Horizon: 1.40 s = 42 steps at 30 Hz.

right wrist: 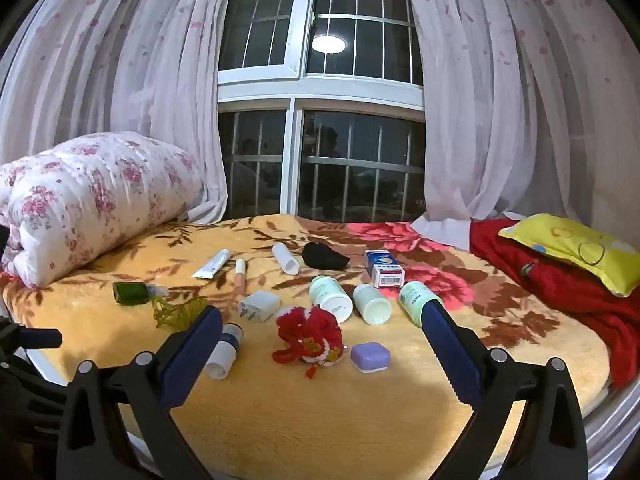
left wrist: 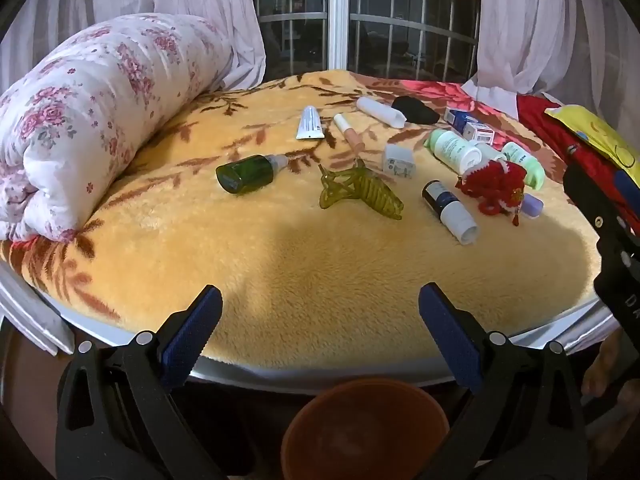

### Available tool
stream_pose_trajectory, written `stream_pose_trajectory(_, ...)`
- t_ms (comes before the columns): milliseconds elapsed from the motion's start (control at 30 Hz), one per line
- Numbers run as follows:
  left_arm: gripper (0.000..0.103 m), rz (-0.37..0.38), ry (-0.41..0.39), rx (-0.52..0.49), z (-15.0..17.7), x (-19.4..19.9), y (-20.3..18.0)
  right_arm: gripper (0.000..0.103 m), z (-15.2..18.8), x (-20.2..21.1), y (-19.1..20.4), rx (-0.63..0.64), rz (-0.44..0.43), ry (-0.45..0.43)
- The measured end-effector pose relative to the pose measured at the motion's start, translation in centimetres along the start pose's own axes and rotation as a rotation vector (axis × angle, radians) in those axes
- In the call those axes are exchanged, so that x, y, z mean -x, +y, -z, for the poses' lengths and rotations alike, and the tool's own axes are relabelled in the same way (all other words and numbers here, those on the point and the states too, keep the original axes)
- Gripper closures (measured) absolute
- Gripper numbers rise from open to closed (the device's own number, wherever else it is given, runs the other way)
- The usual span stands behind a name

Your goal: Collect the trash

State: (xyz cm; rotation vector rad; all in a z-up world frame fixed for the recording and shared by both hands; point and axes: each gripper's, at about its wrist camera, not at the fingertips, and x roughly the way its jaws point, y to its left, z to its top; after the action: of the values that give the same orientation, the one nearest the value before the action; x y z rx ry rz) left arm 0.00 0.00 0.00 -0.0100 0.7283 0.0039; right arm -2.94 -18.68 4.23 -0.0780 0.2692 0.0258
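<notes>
Small items lie scattered on a yellow floral blanket point(left wrist: 300, 248): a green bottle point(left wrist: 248, 173), a white tube point(left wrist: 309, 123), an olive hair claw point(left wrist: 358, 191), a dark bottle with white cap point(left wrist: 450, 212), a red knitted toy point(right wrist: 310, 336), a lilac case point(right wrist: 370, 357), several pale green bottles point(right wrist: 331, 298), and a blue and white box point(right wrist: 384, 268). My left gripper point(left wrist: 320, 304) is open and empty over the bed's near edge. My right gripper point(right wrist: 322, 320) is open and empty, just short of the toy and the lilac case. A brown bin point(left wrist: 366, 428) sits below the bed edge.
A rolled floral quilt point(left wrist: 92, 112) lies at the left. A yellow pillow point(right wrist: 576, 248) on red cloth point(right wrist: 560, 288) lies at the right. A window point(right wrist: 320, 120) with curtains is behind. A white charger point(right wrist: 260, 305) and a black cloth point(right wrist: 324, 260) also lie on the blanket.
</notes>
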Motion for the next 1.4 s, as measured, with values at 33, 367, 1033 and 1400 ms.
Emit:
stream_pose_trajectory(33,0.007,0.003,-0.001,0.003,-0.03,-0.02,0.08,0.005,0.02,-0.02,-0.03,0.002,-0.002,0.001)
stream_pose_trajectory(367,0.007,0.003,-0.004,0.003,0.02,0.0,0.06,0.005,-0.08,-0.09,-0.73,-0.058,0.001,0.0)
stream_pose_trajectory(1033,0.007,0.0,0.002,0.002,0.04,-0.09,0.08,0.005,-0.07,0.32,-0.12,-0.021,-0.014,-0.009)
stream_pose_trajectory(1400,0.007,0.001,0.004,0.004,0.17,0.11,0.14,0.005,-0.02,0.33,0.13,-0.016,-0.017,-0.003)
